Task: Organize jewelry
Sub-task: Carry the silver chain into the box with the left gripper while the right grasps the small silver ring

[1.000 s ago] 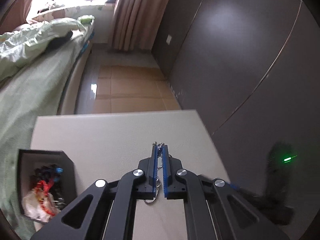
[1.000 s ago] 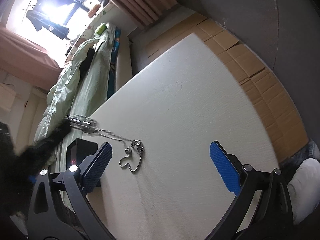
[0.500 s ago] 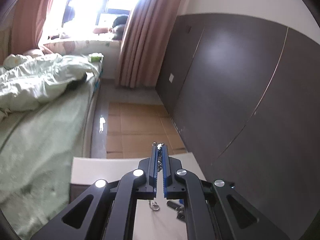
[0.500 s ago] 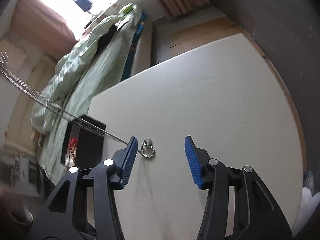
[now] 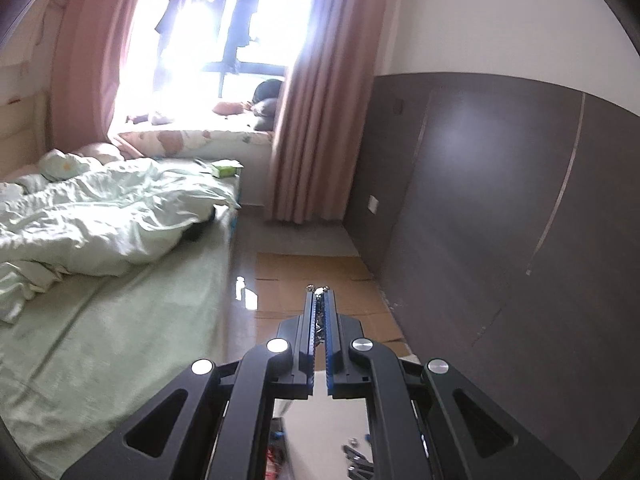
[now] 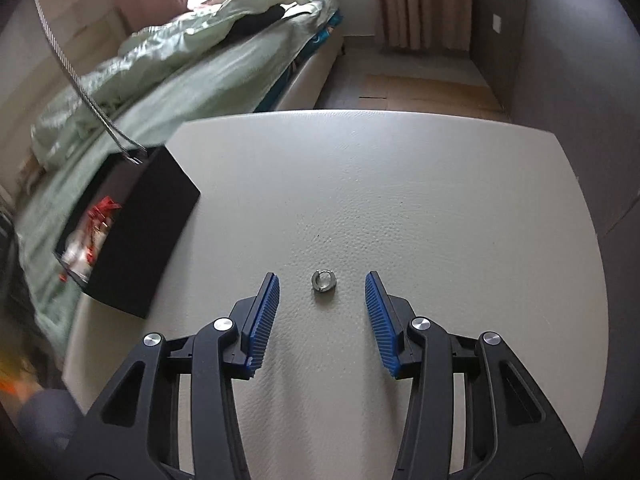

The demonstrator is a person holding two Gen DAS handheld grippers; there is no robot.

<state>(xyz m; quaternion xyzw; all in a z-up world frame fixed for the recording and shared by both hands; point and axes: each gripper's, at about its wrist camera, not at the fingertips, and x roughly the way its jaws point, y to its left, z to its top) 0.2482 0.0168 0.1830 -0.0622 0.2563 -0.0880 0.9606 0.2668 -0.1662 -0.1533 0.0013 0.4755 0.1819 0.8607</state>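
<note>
My left gripper [image 5: 319,291] is shut on a silver ball chain [image 5: 319,312], held high above the table. In the right wrist view that chain [image 6: 76,80] hangs down in a long curve, its lower end just over the black box [image 6: 132,236]. A small silver ring [image 6: 323,280] lies on the white table [image 6: 400,184]. My right gripper [image 6: 322,284] hovers over it with a blue pad on each side, apart from the ring; its jaws are closing.
The open black box at the table's left edge holds red and white jewelry [image 6: 90,232]. A bed with green bedding [image 6: 208,64] runs along the left. Dark wall panels [image 5: 500,216] stand to the right. Cardboard [image 5: 320,280] covers the floor beyond.
The left gripper has risen, lifting the chain off the table until it hangs over the box. The right gripper has rolled upright, narrowed, and moved over the ring left on the table.
</note>
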